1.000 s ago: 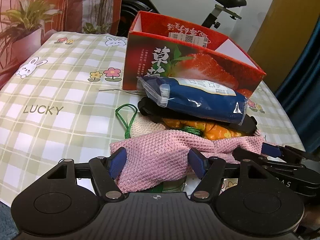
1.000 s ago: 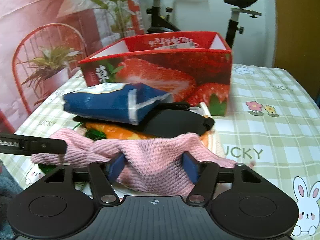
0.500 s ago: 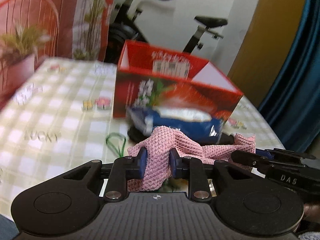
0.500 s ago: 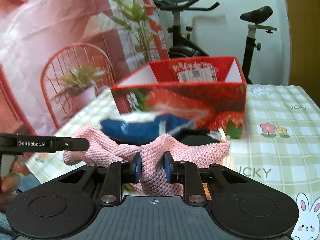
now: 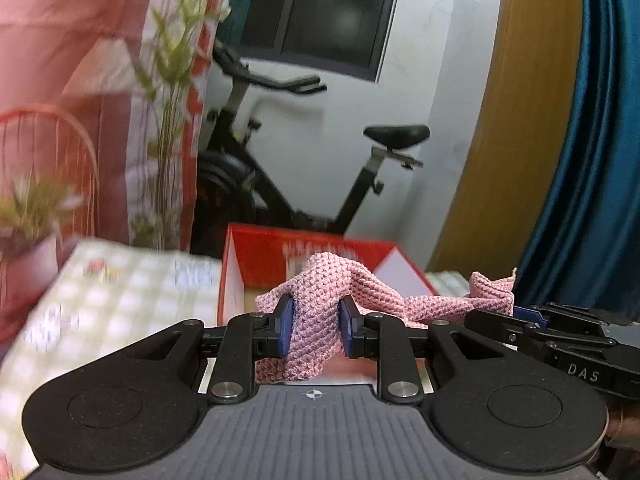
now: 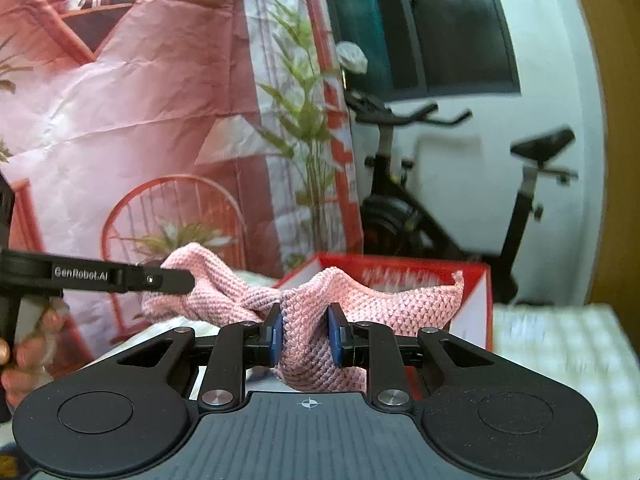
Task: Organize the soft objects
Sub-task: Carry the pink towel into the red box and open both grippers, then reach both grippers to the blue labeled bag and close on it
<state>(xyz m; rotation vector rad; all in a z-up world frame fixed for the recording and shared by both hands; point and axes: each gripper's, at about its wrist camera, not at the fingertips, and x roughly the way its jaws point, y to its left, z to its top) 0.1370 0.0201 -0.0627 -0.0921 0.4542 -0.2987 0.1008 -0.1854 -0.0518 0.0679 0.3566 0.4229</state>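
White wall (image 5: 344,148) behind, with dark window (image 5: 332,12). Black exercise bike (image 5: 280,168) before it. Pink printed backdrop (image 6: 132,120) at left, blue curtain (image 5: 592,160) at right.

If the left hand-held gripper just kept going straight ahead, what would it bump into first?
Probably the open red box: it sits right beyond the left hand-held gripper, which is pinching the pink knitted cloth. Depth is hard to judge.

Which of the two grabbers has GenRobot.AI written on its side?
The left gripper, the one poking in from the left edge of the right wrist view. The right gripper shows only the letters DAS. Both pinch the pink knitted cloth.
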